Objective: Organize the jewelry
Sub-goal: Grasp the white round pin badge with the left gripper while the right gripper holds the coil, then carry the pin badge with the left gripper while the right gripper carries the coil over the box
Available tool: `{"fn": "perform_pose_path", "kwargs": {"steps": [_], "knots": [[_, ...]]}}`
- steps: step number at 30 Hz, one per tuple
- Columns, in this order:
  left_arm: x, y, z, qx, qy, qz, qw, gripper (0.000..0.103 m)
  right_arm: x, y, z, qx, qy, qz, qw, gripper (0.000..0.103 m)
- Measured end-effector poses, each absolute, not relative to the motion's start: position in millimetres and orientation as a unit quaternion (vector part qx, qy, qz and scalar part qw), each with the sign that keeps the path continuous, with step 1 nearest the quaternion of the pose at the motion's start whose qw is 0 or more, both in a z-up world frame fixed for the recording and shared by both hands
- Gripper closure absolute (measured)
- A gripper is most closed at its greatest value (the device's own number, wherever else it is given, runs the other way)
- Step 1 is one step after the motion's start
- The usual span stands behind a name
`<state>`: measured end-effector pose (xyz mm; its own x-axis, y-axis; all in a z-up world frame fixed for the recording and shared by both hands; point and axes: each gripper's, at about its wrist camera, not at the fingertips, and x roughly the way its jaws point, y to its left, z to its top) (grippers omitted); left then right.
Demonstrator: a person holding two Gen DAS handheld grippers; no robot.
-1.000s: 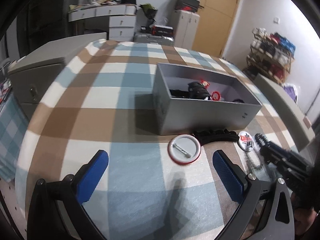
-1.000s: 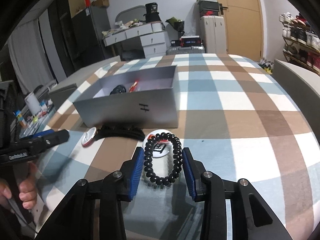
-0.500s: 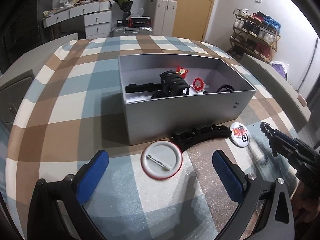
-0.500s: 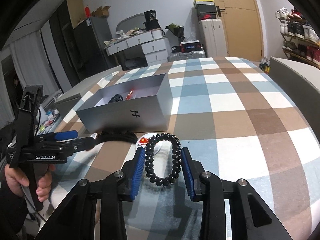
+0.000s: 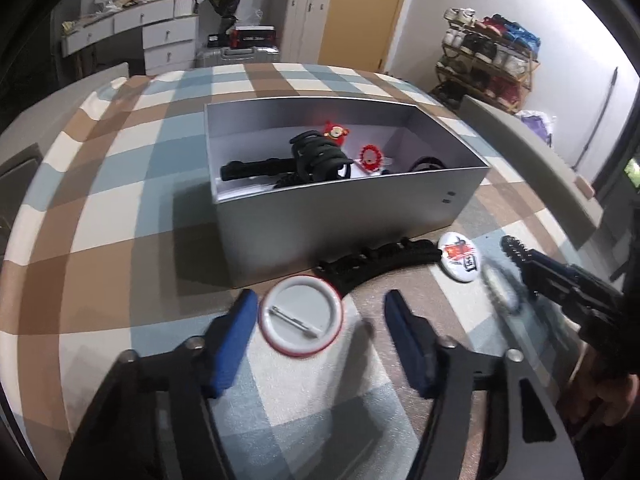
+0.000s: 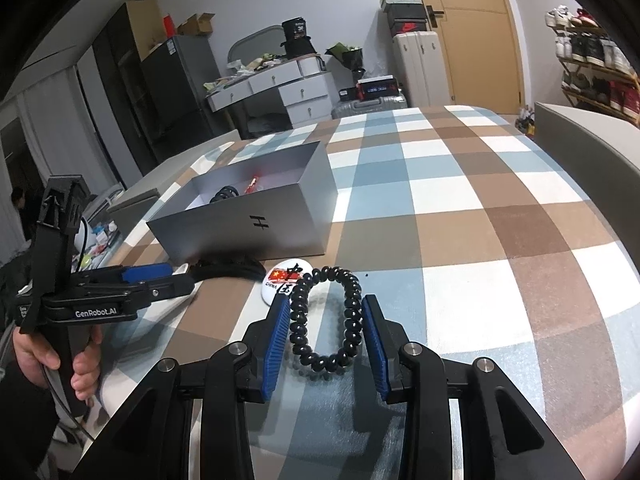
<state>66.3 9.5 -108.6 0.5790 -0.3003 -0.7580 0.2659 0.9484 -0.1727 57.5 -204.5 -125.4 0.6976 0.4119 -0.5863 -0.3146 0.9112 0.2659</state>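
Note:
A silver box point(image 5: 352, 216) point(image 6: 256, 220) on the checked cloth holds black hair clips and red trinkets. A round pin badge point(image 5: 301, 317) lies face down in front of the box, between the blue pads of my left gripper point(image 5: 318, 312), whose jaws stand partly closed around it. My right gripper point(image 6: 325, 318) is shut on a black bead bracelet point(image 6: 326, 320) and holds it above the cloth. A printed badge point(image 5: 459, 256) point(image 6: 286, 278) and a black headband point(image 5: 376, 262) point(image 6: 228, 266) lie by the box front.
The table is a round one with a blue, brown and white checked cloth point(image 6: 480, 220). Grey chair backs point(image 5: 532, 152) stand at its edge. A dresser, suitcases and a shoe rack point(image 5: 488, 56) stand beyond.
My left gripper has moved forward and its jaws have narrowed around the face-down badge. My right gripper has lifted the bracelet higher and back from the printed badge.

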Motion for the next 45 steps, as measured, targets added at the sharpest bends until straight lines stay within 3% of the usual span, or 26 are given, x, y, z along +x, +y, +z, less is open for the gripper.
{"fn": "perform_pose_path", "kwargs": {"steps": [4, 27, 45], "knots": [[68, 11, -109, -0.011, 0.431, -0.159, 0.888, 0.067, 58, -205, -125, 0.075, 0.334, 0.197, 0.919, 0.067], [40, 22, -84, -0.011, 0.384, -0.134, 0.914, 0.067, 52, -201, -105, 0.082, 0.314, 0.224, 0.919, 0.067], [56, 21, -37, -0.026, 0.341, -0.130, 0.931, 0.067, 81, -185, -25, 0.106, 0.252, 0.315, 0.909, 0.067]]}}
